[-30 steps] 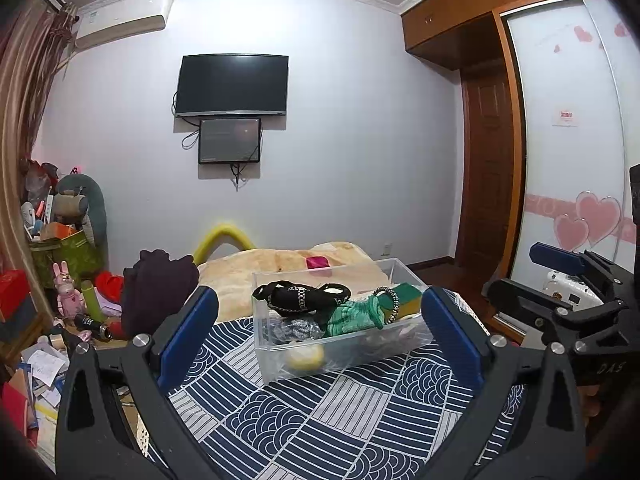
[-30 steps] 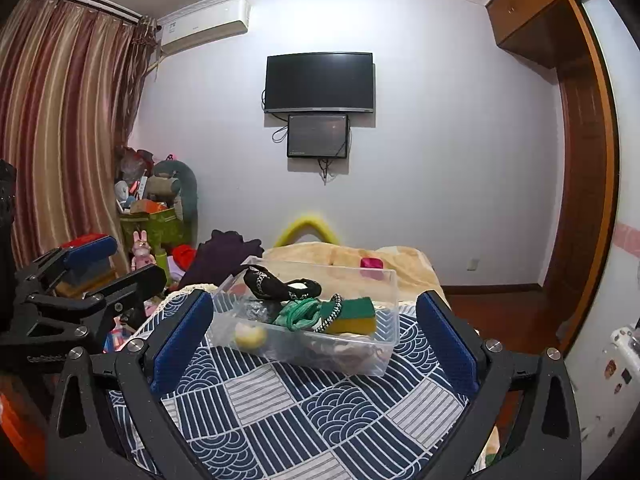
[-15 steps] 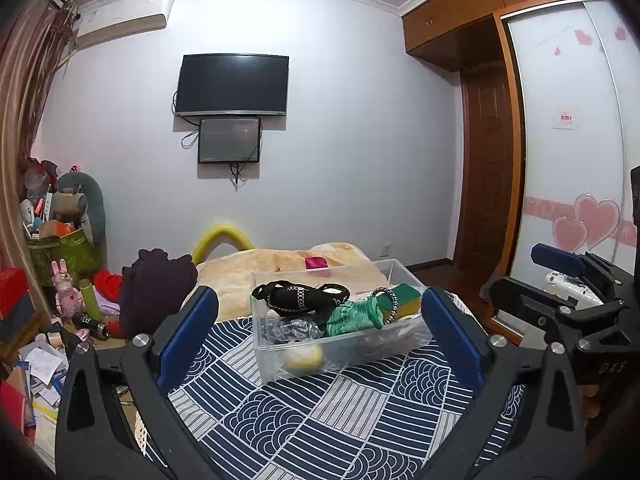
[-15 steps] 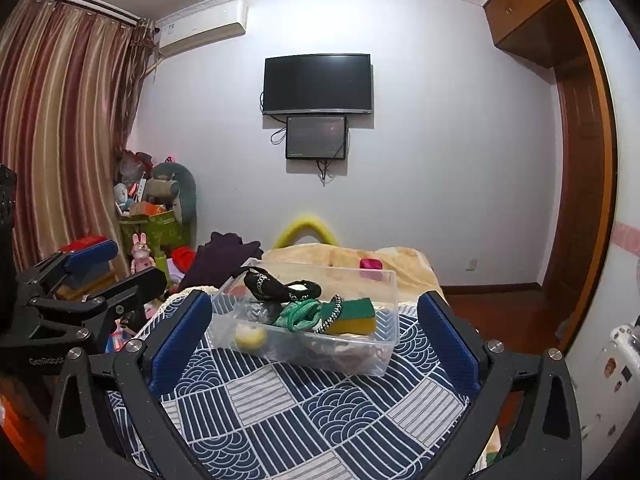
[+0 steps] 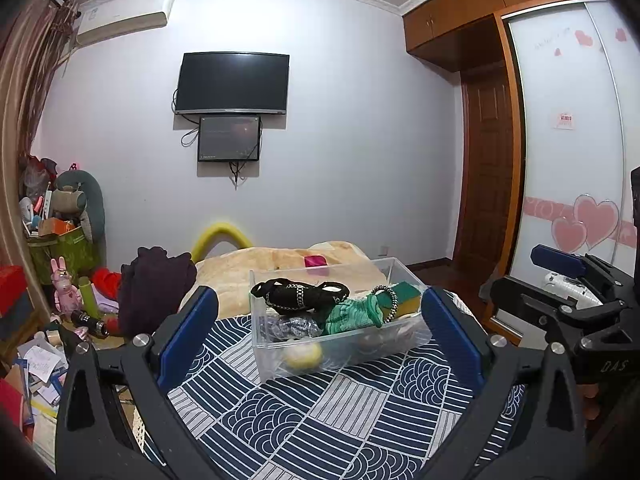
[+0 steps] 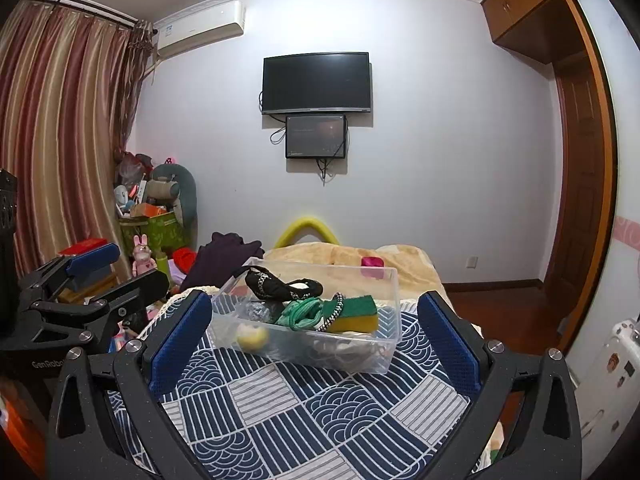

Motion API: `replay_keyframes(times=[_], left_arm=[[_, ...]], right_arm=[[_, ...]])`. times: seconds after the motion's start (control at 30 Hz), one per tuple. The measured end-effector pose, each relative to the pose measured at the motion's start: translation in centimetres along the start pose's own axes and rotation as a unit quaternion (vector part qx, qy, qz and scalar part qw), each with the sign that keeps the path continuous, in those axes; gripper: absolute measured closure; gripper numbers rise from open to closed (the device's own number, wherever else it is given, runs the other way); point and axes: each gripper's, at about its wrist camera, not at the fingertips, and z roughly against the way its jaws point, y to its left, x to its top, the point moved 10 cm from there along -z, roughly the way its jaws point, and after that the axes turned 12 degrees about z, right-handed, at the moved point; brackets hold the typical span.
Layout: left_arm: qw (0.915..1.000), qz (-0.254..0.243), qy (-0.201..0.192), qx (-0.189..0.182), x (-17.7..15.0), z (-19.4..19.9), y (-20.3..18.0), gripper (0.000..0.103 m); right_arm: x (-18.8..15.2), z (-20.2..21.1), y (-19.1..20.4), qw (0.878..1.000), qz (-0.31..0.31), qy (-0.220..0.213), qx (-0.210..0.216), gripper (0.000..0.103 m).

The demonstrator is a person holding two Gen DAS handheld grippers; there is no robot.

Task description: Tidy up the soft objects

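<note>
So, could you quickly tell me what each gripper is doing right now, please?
Left gripper: open, holding nothing.
Right gripper: open, holding nothing.

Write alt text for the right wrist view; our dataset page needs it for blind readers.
A clear plastic bin of soft items, including a green-and-yellow sponge, sits on a navy patterned cloth, framed by the open right gripper. The left gripper hovers at left.

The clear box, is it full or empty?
Partly full. The box holds a black slipper, green cloth, a sponge and a yellow ball.
</note>
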Motion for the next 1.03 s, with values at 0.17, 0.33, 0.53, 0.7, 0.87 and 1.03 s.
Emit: replay_keyframes(times=[0.17, 0.33, 0.53, 0.7, 0.87, 1.03], left_arm=[[1.0000, 0.001, 0.001, -0.003, -0.05, 0.02, 0.02, 0.000], [0.9999, 0.006, 0.005, -0.008, -0.14, -0.08, 0.06, 0.000], [0.9994, 0.015, 0.024, -0.020, -0.61, -0.48, 0.06, 0.000], [0.9994, 0.017, 0.023, -0.020, -0.69, -0.51, 0.05, 0.000], [0.9995, 0.014, 0.024, -0.017, -0.78, -0.56, -0.03, 0.000], [0.9994, 0.012, 0.028, -0.018, -0.98, -0.63, -0.19, 0.000]], right_arm=[[-0.01, 0.00, 0.00, 1.000, -0.002, 0.000, 0.002, 0.000], [-0.01, 0.01, -0.04, 1.000, -0.004, 0.000, 0.001, 0.000], [-0.17, -0.16, 0.04, 1.000, -0.007, 0.002, -0.004, 0.000], [-0.40, -0.13, 0.06, 1.000, -0.009, 0.004, -0.005, 0.000], [-0.50, -0.29, 0.03, 1.000, -0.012, 0.008, -0.004, 0.000], [-0.55, -0.40, -0.07, 1.000, -0.014, 0.009, -0.004, 0.000]])
